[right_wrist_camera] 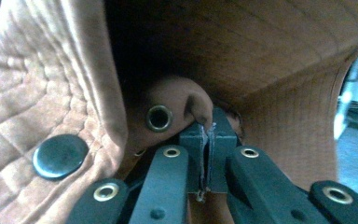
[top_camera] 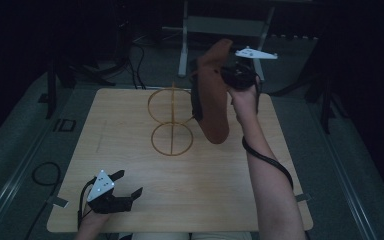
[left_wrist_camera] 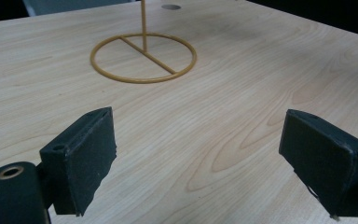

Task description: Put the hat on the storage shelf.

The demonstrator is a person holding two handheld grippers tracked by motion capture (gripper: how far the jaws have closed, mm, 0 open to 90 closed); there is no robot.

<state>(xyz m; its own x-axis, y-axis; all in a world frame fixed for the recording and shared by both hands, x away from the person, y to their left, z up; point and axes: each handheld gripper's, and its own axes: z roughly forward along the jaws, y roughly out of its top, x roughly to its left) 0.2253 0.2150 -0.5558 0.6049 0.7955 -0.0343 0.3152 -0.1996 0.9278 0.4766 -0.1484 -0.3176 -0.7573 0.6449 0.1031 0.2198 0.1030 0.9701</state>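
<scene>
Left gripper (top_camera: 125,189), jaws spread and empty, rests at the counter's (top_camera: 230,200) near left corner. Right gripper (right_wrist_camera: 207,140) pinches the hat (top_camera: 214,95) aloft beside the stand (top_camera: 172,117); lower its crown squarely over the stand's top.

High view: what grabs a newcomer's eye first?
The brown hat held up in the air over the far right part of the wooden table, pinched in the right gripper; the right gripper view shows that gripper shut on the fabric beside a metal eyelet and a dark snap button. Next, the yellow wire stand standing unoccupied mid-table. The left gripper rests open at the near left edge.
</scene>
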